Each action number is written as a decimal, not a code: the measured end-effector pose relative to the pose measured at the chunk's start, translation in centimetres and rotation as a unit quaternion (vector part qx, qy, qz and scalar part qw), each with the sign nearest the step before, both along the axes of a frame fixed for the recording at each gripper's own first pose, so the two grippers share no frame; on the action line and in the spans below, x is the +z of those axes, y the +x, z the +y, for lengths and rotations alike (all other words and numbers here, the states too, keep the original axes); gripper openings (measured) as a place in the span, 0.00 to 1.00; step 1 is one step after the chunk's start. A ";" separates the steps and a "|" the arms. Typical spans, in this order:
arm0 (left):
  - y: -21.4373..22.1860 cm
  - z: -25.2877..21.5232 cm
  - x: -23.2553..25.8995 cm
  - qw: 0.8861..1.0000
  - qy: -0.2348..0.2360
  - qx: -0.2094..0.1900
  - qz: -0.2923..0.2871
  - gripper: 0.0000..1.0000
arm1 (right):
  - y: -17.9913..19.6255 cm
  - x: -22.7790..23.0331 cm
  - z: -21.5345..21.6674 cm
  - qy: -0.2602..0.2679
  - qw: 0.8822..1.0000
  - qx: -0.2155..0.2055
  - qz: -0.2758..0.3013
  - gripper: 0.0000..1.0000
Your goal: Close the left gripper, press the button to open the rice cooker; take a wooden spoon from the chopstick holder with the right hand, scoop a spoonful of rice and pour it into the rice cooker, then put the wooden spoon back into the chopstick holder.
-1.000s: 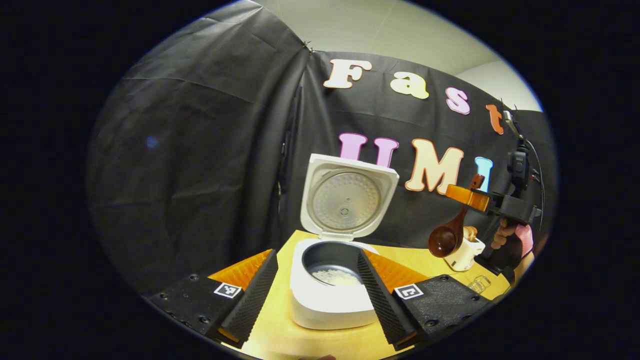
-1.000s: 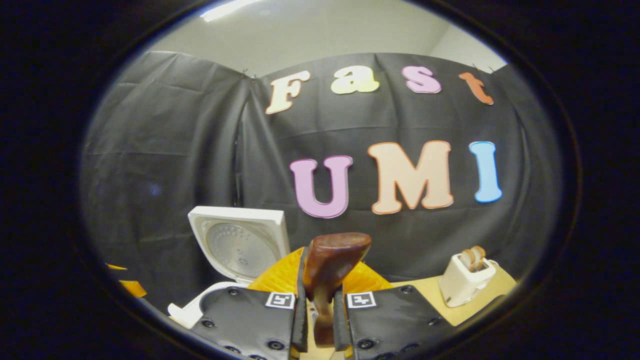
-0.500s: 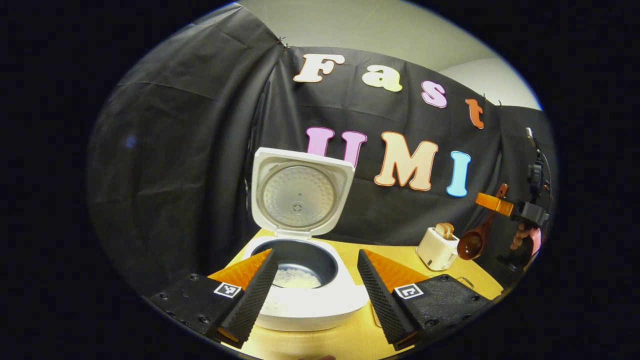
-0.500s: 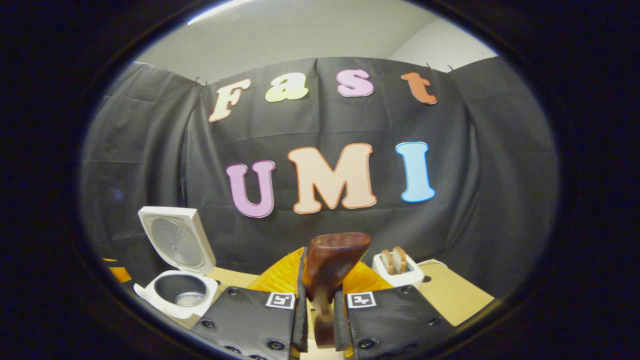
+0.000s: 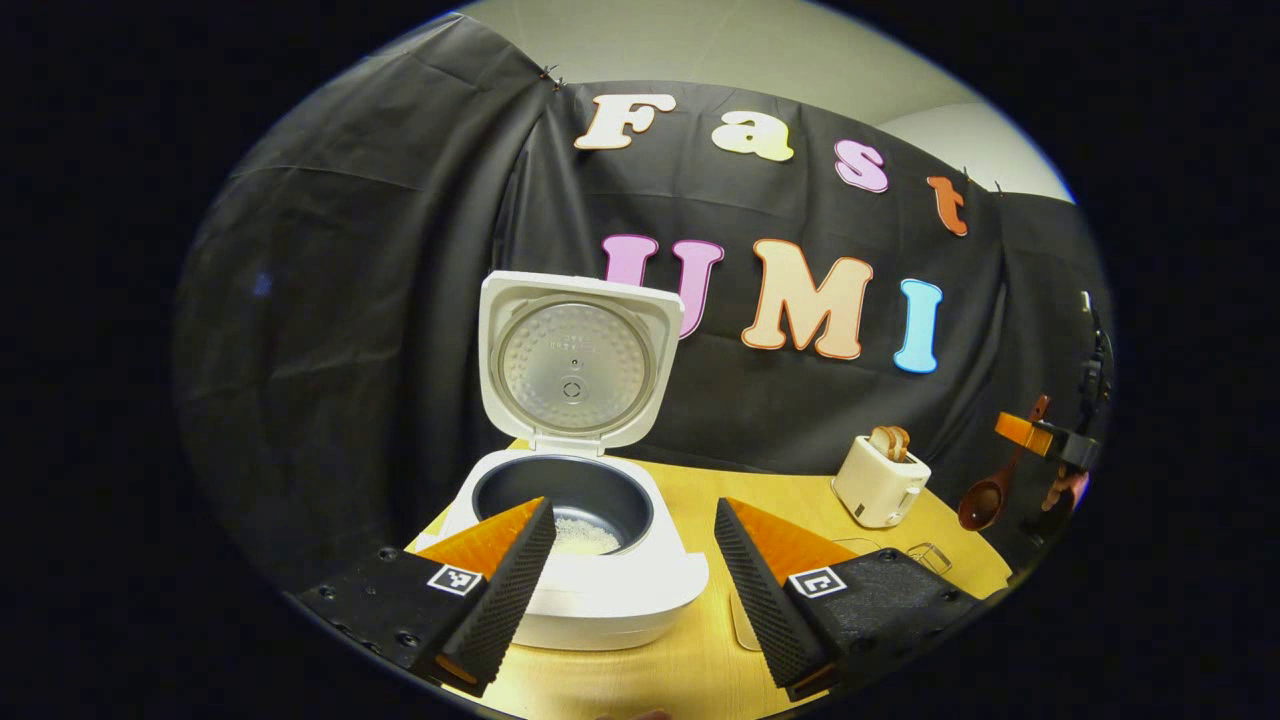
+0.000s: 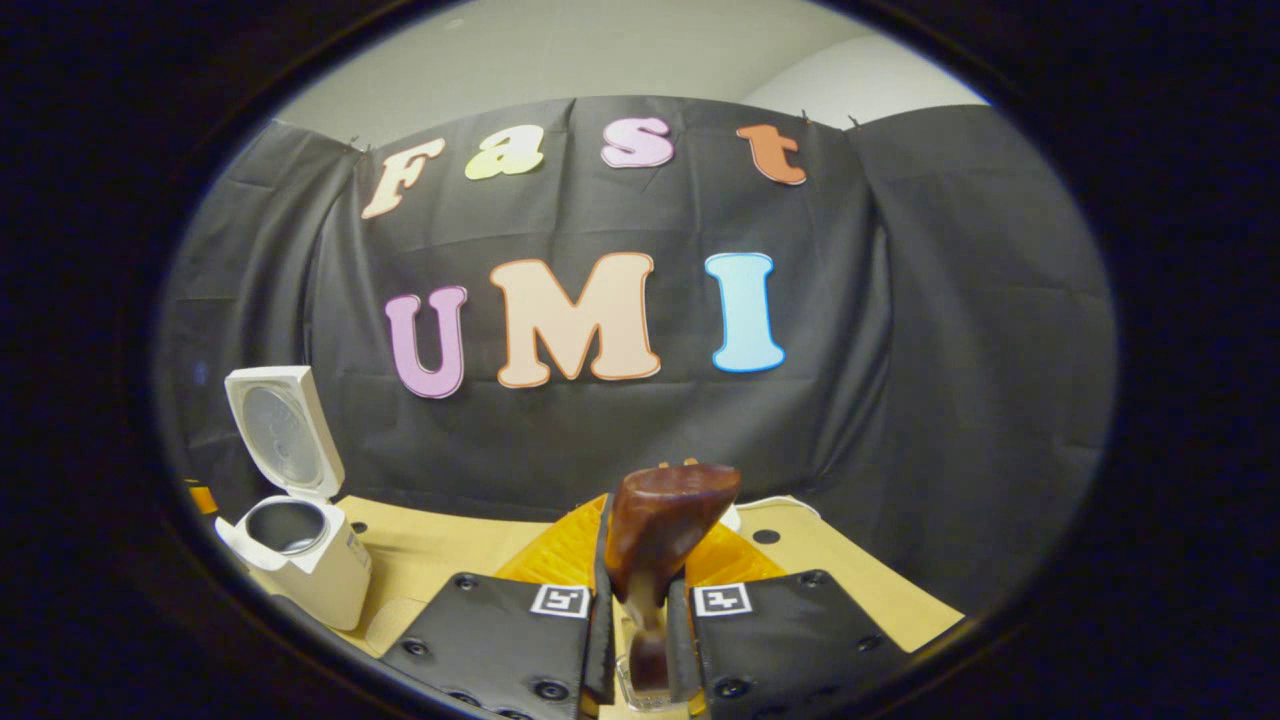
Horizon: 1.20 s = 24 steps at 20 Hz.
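Observation:
The white rice cooker (image 5: 590, 600) stands open with its lid (image 5: 572, 362) upright and some rice (image 5: 583, 538) in the dark pot. My left gripper (image 5: 630, 590) is open just in front of it, and nothing is between its fingers. Far right, a hand holds my right gripper (image 5: 1040, 432) shut on the handle of a brown wooden spoon (image 5: 985, 497), whose bowl hangs downward. In the right gripper view the spoon's handle end (image 6: 665, 515) sticks up between the shut fingers of my right gripper (image 6: 640, 570). A small clear container (image 6: 640, 690) lies right under them. The cooker (image 6: 300, 555) is far left.
A white toaster-like box (image 5: 880, 482) with brown pieces in its top stands on the wooden table (image 5: 790, 500) right of the cooker. A clear glass item (image 5: 930, 555) lies near it. The black cloth wall closes the back, and the table's right edge (image 6: 880, 590) is near.
My right gripper has carried the spoon rightward and lower, away from the cooker, which has drifted far left in its view. The left gripper pulled back slightly and stayed open.

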<state>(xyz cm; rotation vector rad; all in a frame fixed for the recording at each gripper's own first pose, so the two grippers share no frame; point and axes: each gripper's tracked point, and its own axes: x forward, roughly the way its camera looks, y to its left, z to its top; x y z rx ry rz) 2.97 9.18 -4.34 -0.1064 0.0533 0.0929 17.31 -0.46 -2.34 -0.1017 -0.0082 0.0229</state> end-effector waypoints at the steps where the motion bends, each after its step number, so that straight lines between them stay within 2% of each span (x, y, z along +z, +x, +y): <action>1: 0.0 0.0 -0.3 1.000 0.002 0.002 0.006 0.95 | 0.3 -0.9 -0.3 0.007 1.000 0.001 0.007 0.22; 4: -0.2 0.7 -1.1 1.000 0.010 0.016 0.015 0.95 | 1.2 -4.1 -0.9 0.025 0.999 0.003 0.027 0.25; 10: -0.1 2.0 -2.0 0.999 -0.001 0.039 0.023 0.95 | 2.3 -10.2 -0.9 0.015 0.998 0.003 0.061 0.22; 12: -0.1 2.4 -2.1 0.999 0.003 0.043 0.025 0.95 | 2.6 -11.9 -0.8 0.008 0.998 0.005 0.068 0.25; 15: -0.1 2.9 -2.2 0.998 0.019 0.051 0.030 0.95 | 3.0 -14.1 -1.1 0.000 0.997 0.001 0.078 0.24; 21: -0.1 2.9 -1.6 0.997 0.027 0.061 0.027 0.95 | 3.6 -17.2 -2.1 -0.007 0.995 -0.004 0.095 0.24; 24: -0.2 2.7 -1.0 0.997 0.033 0.068 0.023 0.95 | 3.4 -17.0 -2.3 -0.005 0.996 0.010 0.087 0.26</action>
